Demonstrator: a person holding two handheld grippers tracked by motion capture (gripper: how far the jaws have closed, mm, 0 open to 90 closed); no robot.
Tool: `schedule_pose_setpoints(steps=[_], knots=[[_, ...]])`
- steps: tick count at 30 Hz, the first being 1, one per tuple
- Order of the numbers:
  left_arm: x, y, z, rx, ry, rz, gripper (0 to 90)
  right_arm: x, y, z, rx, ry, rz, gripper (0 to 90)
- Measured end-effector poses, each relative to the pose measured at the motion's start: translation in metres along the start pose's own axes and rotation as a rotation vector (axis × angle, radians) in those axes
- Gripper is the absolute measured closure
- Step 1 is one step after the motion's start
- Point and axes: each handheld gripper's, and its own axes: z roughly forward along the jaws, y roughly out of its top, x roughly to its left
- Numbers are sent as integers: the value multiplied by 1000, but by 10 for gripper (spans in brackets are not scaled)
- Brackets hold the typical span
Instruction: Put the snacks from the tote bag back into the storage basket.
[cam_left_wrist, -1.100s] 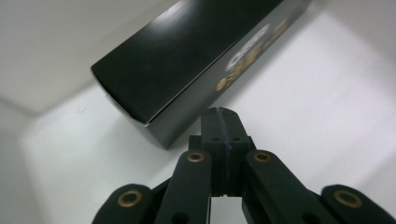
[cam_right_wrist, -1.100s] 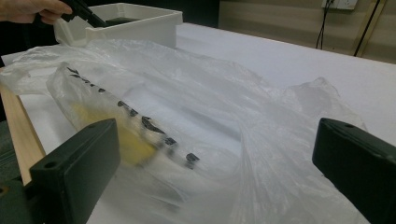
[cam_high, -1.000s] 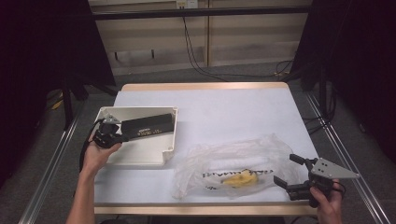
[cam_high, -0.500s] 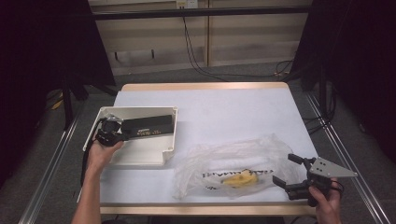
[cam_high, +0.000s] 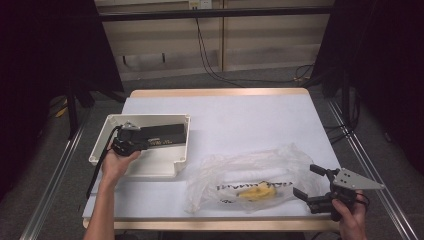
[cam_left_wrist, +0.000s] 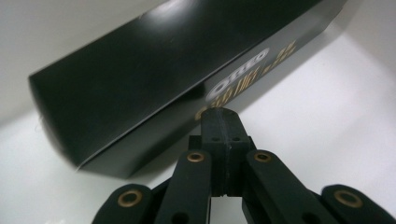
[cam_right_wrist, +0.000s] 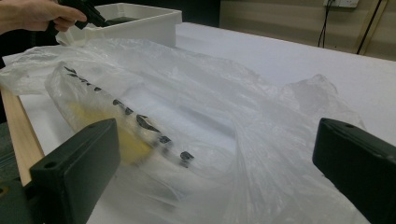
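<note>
Both jaws of the left hand-held gripper meet beside the black box.

My left forearm reaches up from the near edge of the table, the landmark I use here, to its left side. My left hand holds the left gripper there, pointing right across the table, its two black jaws pressed flat together with nothing between them. My right hand sits at the table's near right corner, holding the right gripper aimed left, its jaws spread wide apart.
</note>
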Motion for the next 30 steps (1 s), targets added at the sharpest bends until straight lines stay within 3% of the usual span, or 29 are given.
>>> schedule_pose_setpoints(steps=[1, 7, 9, 12, 17, 26, 30], knots=[[-1, 2, 2, 9, -4, 15, 900, 0, 0, 0, 1, 0, 0, 4], [-2, 11, 12, -1, -7, 5, 900, 0, 1, 0, 1, 1, -7, 4], [-2, 13, 15, 19, 1, 26, 900, -1, 1, 0, -1, 2, -6, 4], [-1, 15, 16, -2, -4, 9, 900, -2, 1, 0, 2, 0, -7, 4], [-3, 22, 22, -7, 1, 14, 900, -2, 1, 2, 6, 10, -6, 4], [-3, 21, 27, -33, -5, -19, 900, 2, 2, 1, 4, 0, -11, 5], [-7, 21, 26, -38, -20, -1, 897, 3, 3, 1, 6, 11, -21, 4]])
